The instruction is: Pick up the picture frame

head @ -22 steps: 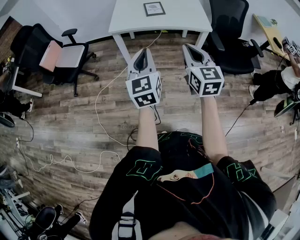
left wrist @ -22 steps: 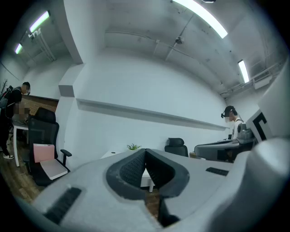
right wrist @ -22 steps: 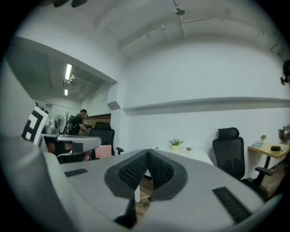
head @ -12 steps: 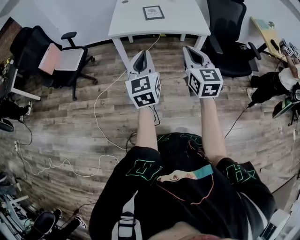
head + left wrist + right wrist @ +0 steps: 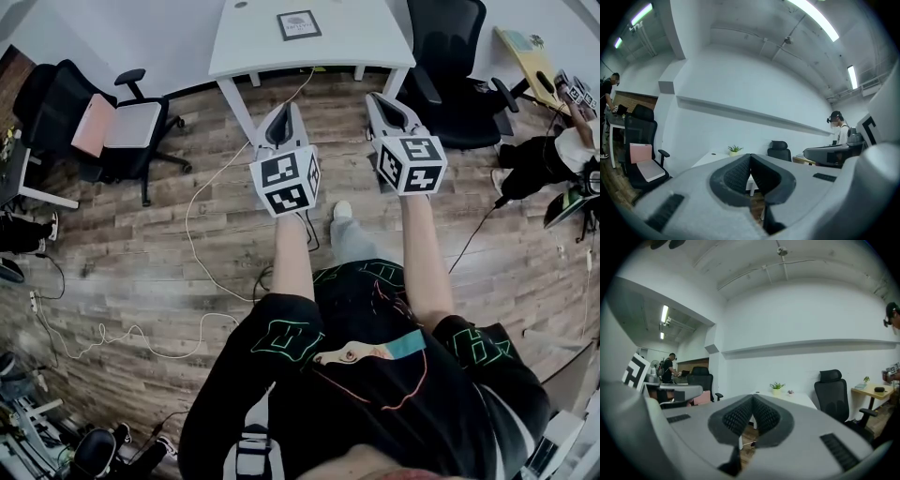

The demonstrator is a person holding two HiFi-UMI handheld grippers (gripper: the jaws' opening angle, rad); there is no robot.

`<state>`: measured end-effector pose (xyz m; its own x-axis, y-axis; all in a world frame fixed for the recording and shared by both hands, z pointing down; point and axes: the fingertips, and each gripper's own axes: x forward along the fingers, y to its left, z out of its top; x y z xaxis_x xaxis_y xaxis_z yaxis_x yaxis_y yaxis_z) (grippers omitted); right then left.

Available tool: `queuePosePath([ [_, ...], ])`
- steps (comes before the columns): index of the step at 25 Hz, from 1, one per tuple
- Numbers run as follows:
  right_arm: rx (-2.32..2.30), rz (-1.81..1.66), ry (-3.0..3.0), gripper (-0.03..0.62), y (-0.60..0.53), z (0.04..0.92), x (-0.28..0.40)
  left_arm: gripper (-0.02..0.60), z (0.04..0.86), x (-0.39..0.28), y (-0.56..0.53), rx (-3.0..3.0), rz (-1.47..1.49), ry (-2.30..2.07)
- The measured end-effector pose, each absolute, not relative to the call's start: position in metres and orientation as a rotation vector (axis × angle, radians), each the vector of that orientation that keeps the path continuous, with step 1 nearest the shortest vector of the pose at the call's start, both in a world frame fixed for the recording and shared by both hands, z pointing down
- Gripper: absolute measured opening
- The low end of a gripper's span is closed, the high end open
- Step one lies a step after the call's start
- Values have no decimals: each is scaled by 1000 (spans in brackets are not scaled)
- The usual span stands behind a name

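Closed and empty, the left hand-held gripper [image 5: 285,109] and right hand-held gripper [image 5: 379,97] hover short of the counter [image 5: 246,45] edge; the picture frame [image 5: 298,25] lies farther in.

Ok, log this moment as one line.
left gripper: shut, empty | right gripper: shut, empty | picture frame: on white table, not yet reached

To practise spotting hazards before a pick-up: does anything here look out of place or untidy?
A loose white cable trails across the wooden floor, left of the person's foot: a possible trip hazard. The picture frame seems to lie face up on the white table.
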<state>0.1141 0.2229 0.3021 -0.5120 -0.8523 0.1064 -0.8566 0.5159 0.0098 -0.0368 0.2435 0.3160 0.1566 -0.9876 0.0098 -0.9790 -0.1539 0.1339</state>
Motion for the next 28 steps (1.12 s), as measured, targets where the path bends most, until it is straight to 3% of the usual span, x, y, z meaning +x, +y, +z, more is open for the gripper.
queuePosePath([
  [28, 1487, 261, -2603, 5, 28, 353, 122, 0, 368, -37, 56, 2219, 30, -1917],
])
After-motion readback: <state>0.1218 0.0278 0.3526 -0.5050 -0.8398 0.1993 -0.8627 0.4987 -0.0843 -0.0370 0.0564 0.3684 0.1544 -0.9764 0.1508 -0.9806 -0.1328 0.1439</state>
